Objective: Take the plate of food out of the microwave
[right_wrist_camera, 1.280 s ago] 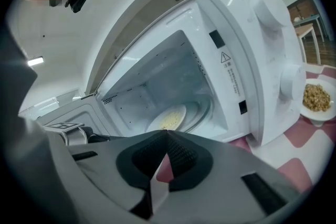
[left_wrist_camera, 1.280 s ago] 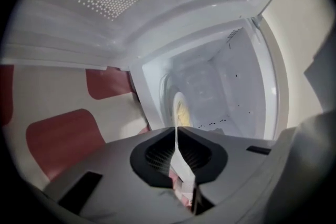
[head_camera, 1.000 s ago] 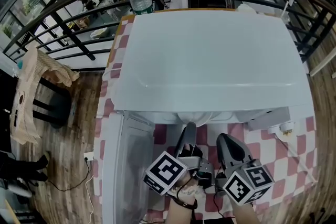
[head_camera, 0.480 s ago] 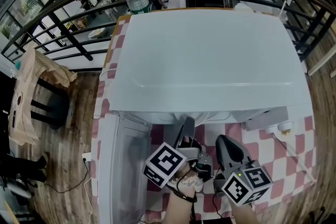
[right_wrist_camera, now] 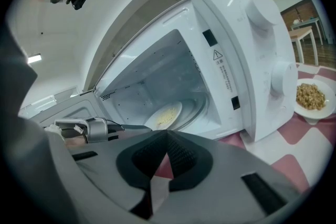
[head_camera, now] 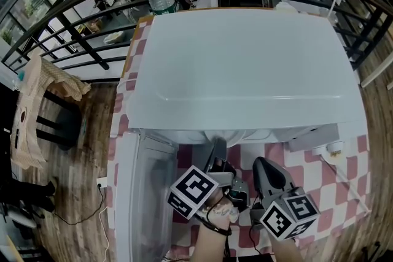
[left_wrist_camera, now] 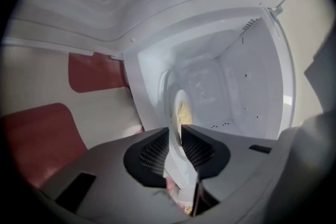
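Jaws of left gripper [left_wrist_camera: 175,131] just closed onto rim of round white plate of yellow food [left_wrist_camera: 181,107] inside open white microwave [head_camera: 245,70]; right gripper [right_wrist_camera: 167,134] jaws together, empty. Pull-out pending.

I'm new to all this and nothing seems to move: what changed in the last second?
The jaws of the left gripper have just been closing on the rim of the plate of food inside the microwave. The right gripper stayed shut, empty and still.
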`<state>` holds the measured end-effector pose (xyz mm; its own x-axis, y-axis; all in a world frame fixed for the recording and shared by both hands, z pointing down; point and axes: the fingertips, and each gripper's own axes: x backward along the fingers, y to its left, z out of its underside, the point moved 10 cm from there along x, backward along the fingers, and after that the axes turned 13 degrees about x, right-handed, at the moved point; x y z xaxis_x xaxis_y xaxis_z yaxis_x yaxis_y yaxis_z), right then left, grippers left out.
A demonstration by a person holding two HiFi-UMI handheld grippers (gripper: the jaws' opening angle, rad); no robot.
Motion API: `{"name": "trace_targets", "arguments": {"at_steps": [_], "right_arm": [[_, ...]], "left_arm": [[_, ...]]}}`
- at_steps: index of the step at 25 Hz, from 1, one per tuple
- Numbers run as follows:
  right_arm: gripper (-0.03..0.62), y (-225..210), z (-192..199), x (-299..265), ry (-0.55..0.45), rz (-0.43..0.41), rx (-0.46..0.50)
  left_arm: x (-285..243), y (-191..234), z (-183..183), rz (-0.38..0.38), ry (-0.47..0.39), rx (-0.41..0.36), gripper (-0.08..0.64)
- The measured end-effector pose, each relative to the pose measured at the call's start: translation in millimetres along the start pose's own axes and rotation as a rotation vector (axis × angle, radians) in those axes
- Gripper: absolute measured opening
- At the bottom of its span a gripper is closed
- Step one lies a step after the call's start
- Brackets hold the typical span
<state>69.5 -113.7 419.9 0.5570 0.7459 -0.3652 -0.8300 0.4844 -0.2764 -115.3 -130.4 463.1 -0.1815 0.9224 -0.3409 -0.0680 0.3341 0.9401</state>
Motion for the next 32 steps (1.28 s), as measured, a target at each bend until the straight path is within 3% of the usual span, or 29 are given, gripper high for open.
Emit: {"name": "trace_targets", "arguments": {"at_steps": [9, 15, 21, 32], "right_arm": [[0.002, -4, 0, -1, 0.000, -0.003, -0.008], [0.002, -5, -1, 0, -0.004, -0.008, -0.019], [0.002, -12, 2, -2, 0.012, -0.048, -0.101], [0.035, -28, 1, -9, 0.059, -0.094, -0.258]], "left_arm": [[9, -3, 2, 0.037, 0.012, -0.017, 0.052], [19, 2, 8, 0.062, 0.016, 0.017, 0.054], [34, 9, 11, 0.045, 0.022, 0.046, 0.054], [44, 17, 14, 0.094, 0.056, -0.007, 0.054]]}}
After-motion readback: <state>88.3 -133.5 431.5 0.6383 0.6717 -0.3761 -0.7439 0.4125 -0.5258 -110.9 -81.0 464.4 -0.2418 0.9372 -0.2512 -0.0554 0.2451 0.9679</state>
